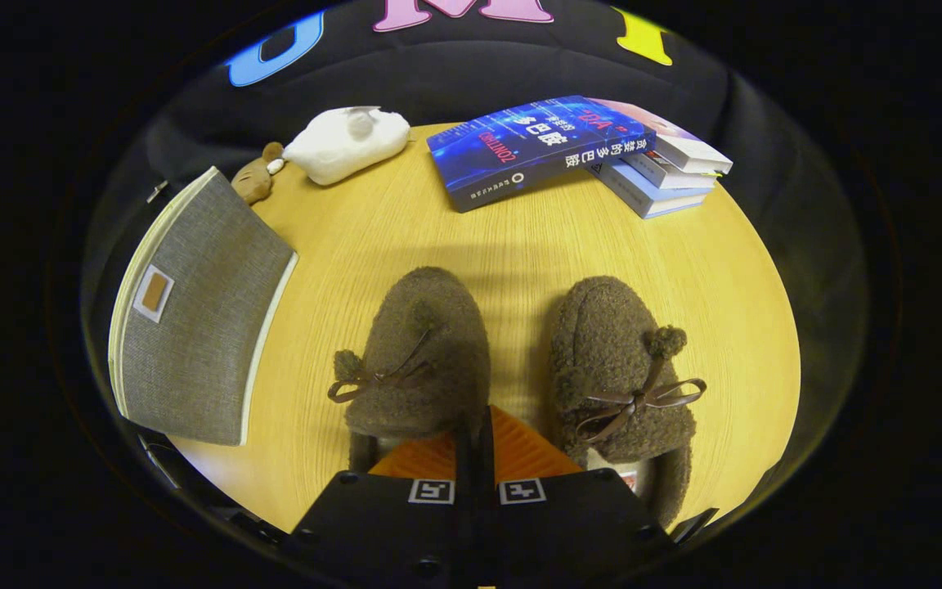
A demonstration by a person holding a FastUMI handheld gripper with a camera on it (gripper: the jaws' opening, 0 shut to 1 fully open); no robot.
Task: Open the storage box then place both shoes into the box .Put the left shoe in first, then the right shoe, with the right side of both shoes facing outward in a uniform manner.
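A round wooden table (520,245) seen from a camera riding on a handheld gripper, described from left to right. At the far left a grey fabric storage box (197,315) sits on the table with its lid closed, a small tan patch on the lid; it lies well apart from the gripper and appears untouched. Behind it, near the table's far edge, are a small brown plush toy (254,180) and, just beside it, a white plush toy (348,143). In the middle foreground stand two fuzzy brown slippers side by side, toes pointing away, each with a thin bow and a pompom: the left shoe (422,352) and, to its right with a strip of bare table between them, the right shoe (622,368). The gripper (475,433) is low and level at the near edge, its two fingers pressed together with nothing between them, their tips sitting by the heel end of the left shoe, roughly over the gap between the pair. At the far right back lies a stack of books (585,151), a blue one on top. Judging from the closed lid, the task is at its very first step: opening the box. The next move likely calls for swinging the gripper leftward to the box, then spreading the fingers to catch the lid's edge
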